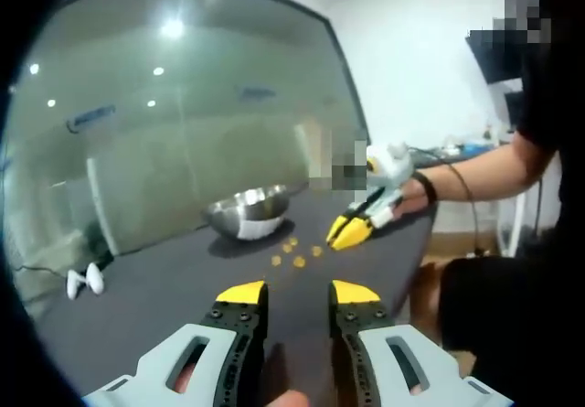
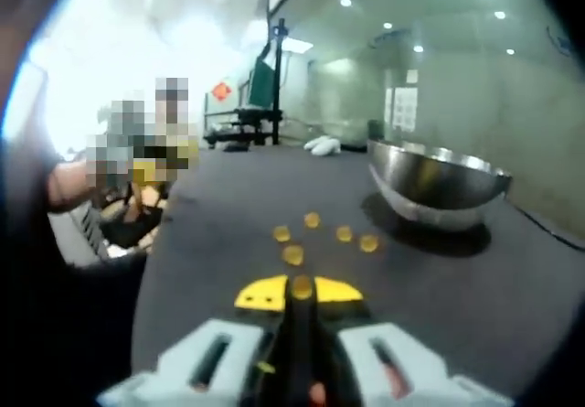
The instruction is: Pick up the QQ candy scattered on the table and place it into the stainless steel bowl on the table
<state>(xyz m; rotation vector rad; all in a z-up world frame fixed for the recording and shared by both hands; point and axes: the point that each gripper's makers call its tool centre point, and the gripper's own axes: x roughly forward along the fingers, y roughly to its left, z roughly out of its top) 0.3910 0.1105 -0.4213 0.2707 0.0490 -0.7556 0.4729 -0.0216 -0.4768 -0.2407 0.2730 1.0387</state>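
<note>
Several small yellow QQ candies (image 1: 299,262) lie in a loose cluster on the dark table (image 1: 146,306), just in front of the stainless steel bowl (image 1: 249,210). My left gripper (image 1: 298,293) hovers open above the near side of the table, nothing between its yellow tips. My right gripper (image 1: 349,231) comes in from the right, low beside the cluster, held by a person's hand. In the right gripper view, my right gripper (image 2: 300,294) is shut on one candy (image 2: 301,284). More candies (image 2: 292,254) lie ahead of it, with the bowl (image 2: 439,183) to the upper right.
A glass wall (image 1: 183,105) runs behind the table's far edge. White objects (image 1: 84,282) lie at the table's left end, seen again as white objects (image 2: 322,144). A person's arm (image 1: 475,169) reaches in from the right. Dark equipment (image 2: 265,87) stands beyond the table.
</note>
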